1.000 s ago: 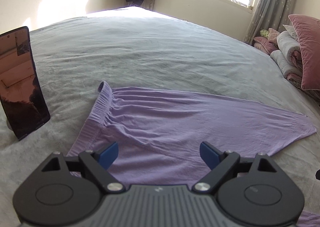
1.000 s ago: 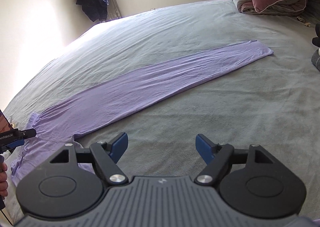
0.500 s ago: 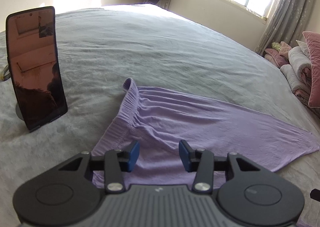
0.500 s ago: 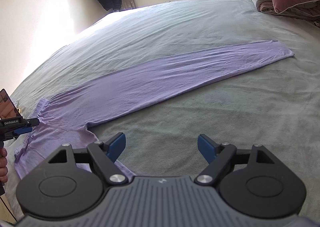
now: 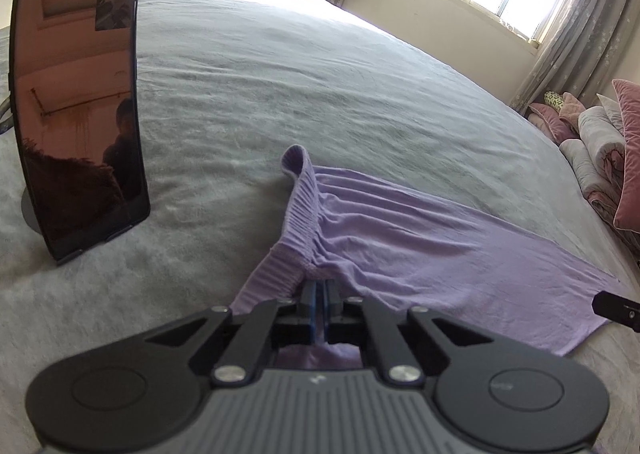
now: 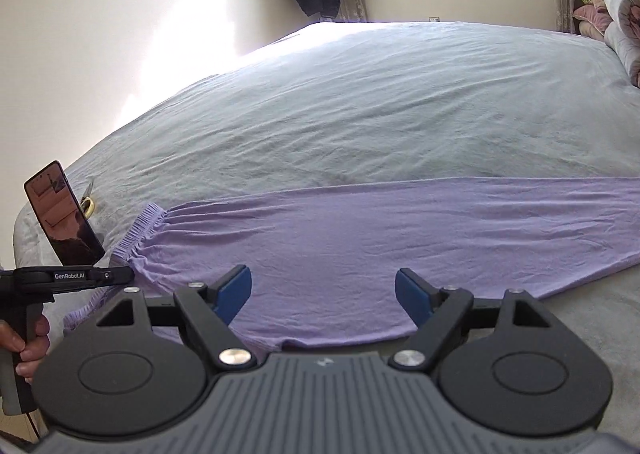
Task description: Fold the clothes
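Left tongs (image 5: 319,288) newly clamped — one trousers (image 5: 420,254)

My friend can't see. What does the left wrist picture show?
The left hand-held gripper is shut on the waistband of purple trousers lying on a grey bed. A phone stands on the bed to the left.

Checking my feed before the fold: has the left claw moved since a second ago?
Yes. The left claw moved leftward, nearer the standing phone, and shut on the purple trousers' waistband.
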